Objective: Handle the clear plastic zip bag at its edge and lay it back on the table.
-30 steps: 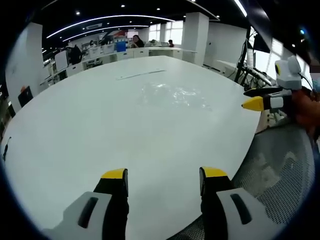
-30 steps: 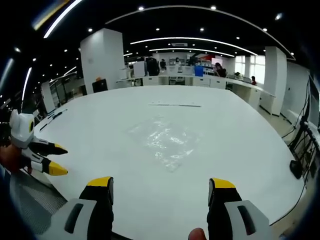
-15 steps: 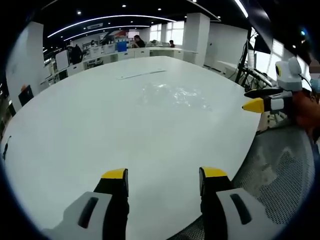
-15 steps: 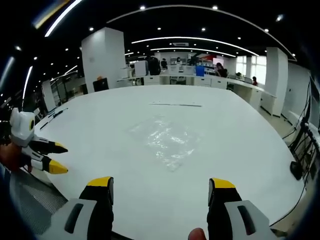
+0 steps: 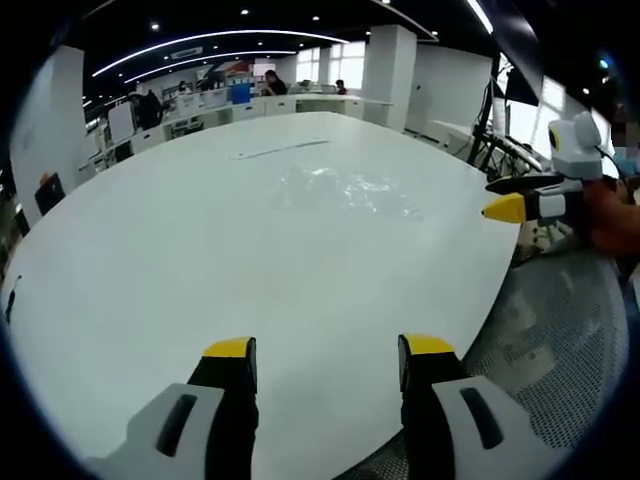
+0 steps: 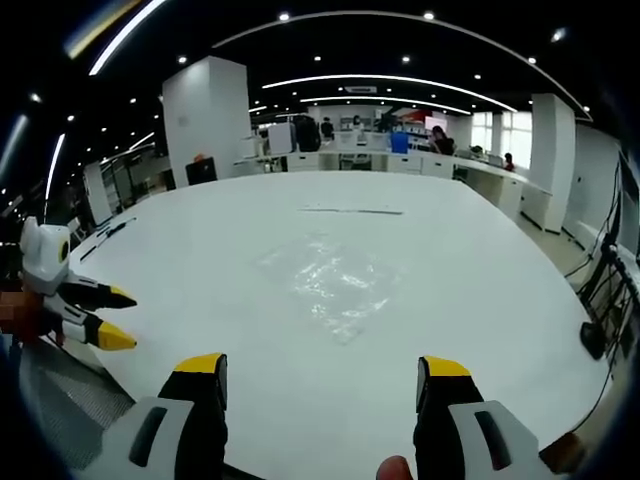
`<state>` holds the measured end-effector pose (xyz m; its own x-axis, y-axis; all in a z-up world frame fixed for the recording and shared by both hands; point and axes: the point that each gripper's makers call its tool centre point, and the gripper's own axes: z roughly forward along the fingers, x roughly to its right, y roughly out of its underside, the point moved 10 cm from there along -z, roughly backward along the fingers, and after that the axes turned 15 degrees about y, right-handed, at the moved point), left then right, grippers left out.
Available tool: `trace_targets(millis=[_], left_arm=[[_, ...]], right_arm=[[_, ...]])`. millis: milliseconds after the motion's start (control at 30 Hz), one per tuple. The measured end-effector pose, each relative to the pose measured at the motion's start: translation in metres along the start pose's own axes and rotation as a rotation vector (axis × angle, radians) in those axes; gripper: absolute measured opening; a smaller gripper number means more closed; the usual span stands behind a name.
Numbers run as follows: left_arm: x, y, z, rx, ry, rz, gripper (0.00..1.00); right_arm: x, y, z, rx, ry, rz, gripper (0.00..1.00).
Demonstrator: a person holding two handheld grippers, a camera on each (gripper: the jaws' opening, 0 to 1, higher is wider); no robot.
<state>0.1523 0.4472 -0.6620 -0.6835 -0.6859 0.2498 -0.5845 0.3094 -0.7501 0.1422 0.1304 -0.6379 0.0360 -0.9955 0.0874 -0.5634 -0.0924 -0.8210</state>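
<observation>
The clear plastic zip bag point(image 6: 330, 280) lies flat and crinkled on the white table point(image 6: 480, 300), well ahead of my right gripper point(image 6: 320, 378), which stands open over the near edge. In the left gripper view the bag point(image 5: 350, 188) shows as a faint sheen far across the table point(image 5: 180, 240). My left gripper point(image 5: 328, 358) is open above the table's edge with nothing between its jaws. The right gripper point(image 5: 520, 198) enters the left gripper view from the right, jaws apart. The left gripper point(image 6: 105, 318) appears at the left of the right gripper view, also apart.
A thin long strip point(image 6: 350, 210) lies on the table beyond the bag. A mesh chair seat point(image 5: 560, 330) sits beside the table edge. Desks, monitors and people point(image 6: 435, 140) fill the office behind. Cables point(image 6: 595, 300) hang past the table's right edge.
</observation>
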Motion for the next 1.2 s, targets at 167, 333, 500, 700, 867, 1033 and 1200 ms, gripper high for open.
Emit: trace_targets(millis=[167,333,500,700,867,1033,1200], left_arm=[[0.002,-0.003,0.002,-0.006,0.012,0.01,0.56],[0.007,-0.012,0.009,-0.002,0.024,0.013,0.55],[0.006,-0.027,0.022,0.005,0.048,0.046,0.55],[0.011,-0.048,0.042,0.011,0.086,0.083,0.55],[0.016,-0.059,0.058,0.018,0.118,0.106,0.55],[0.017,-0.063,0.071,-0.002,0.145,0.129,0.54],[0.017,-0.067,0.079,-0.013,0.161,0.14,0.54]], right_arm=[[0.0,-0.001,-0.001,0.005,0.001,0.007,0.77],[0.002,0.0,-0.001,0.004,0.0,0.024,0.77],[0.005,0.0,-0.001,0.011,0.003,0.051,0.76],[0.006,0.0,-0.001,0.002,0.001,0.069,0.76],[0.005,0.001,0.001,-0.013,-0.003,0.065,0.76],[0.007,0.001,0.0,-0.012,0.006,0.08,0.76],[0.01,0.002,0.0,-0.01,0.013,0.101,0.76]])
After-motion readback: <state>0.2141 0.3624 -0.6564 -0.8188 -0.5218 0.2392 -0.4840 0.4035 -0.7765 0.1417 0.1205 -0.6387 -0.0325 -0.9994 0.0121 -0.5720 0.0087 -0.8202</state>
